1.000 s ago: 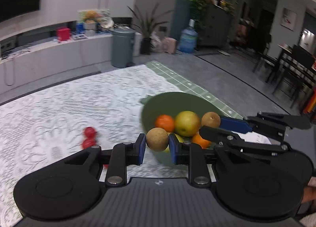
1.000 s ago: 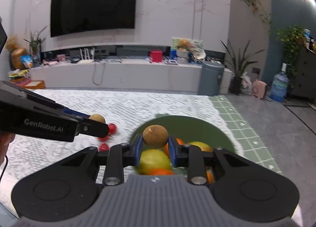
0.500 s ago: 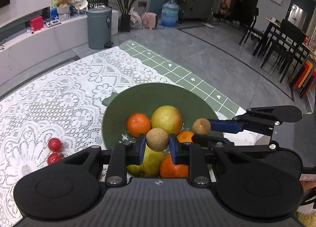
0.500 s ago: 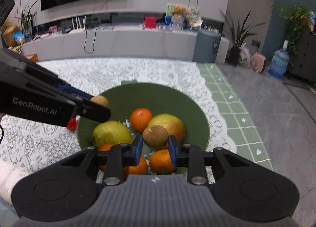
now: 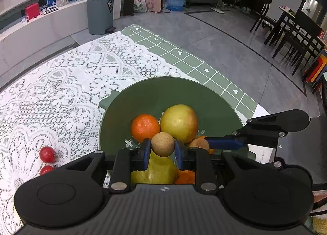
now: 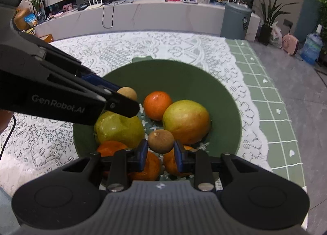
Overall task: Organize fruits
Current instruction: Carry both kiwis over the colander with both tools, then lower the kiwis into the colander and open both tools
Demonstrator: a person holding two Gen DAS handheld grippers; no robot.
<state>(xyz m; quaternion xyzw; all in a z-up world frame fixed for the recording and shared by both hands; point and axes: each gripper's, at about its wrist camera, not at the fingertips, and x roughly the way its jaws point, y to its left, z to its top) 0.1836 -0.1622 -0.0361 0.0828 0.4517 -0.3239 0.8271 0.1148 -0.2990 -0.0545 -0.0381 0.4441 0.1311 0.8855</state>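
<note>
Brown fruit [image 5: 162, 144] btwn left gripper [image 5: 161, 152] pads, over bowl [image 5: 143, 96].

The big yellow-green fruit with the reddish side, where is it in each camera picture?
Left wrist view: the big yellow-green fruit sits in the middle of the green bowl, right of an orange.
Right wrist view: the same fruit lies right of centre in the bowl, below and right of that orange.
Shared landmark: the grey bin beyond the table.
</note>
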